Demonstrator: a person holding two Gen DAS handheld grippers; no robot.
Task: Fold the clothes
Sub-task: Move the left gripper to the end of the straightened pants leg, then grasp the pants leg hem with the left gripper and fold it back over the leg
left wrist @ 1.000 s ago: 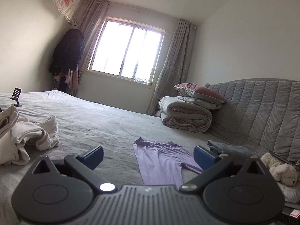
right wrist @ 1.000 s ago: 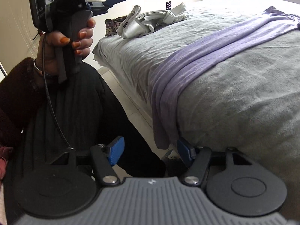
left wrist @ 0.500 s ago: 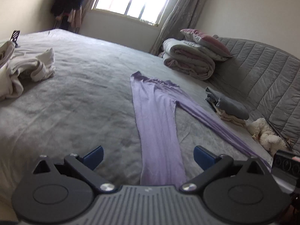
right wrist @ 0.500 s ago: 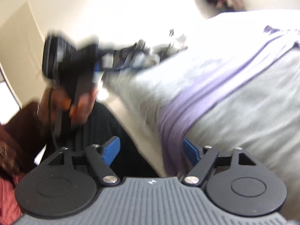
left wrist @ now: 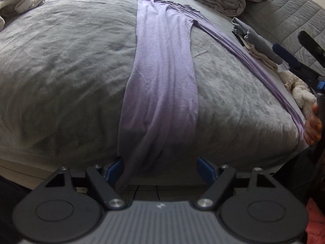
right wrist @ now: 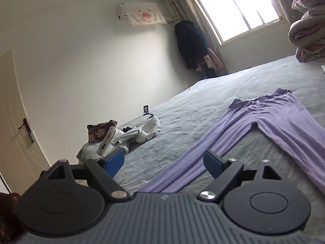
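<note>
The left gripper (left wrist: 160,168), its fingers spread but closing, brackets the hanging cuff of lilac leggings (left wrist: 162,77) at the near edge of a grey bed (left wrist: 61,71); the pads are not yet pressing. The right gripper (right wrist: 164,162) is opening, the other leg lying between its fingers. The fabric looks thin, light and limp, best pinched at the cuffs. The leggings run lengthwise away, waistband farthest.

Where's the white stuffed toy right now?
In the left wrist view the white stuffed toy lies at the bed's right edge, just below the small stack of folded clothes and beside the far leg of the purple leggings.
</note>
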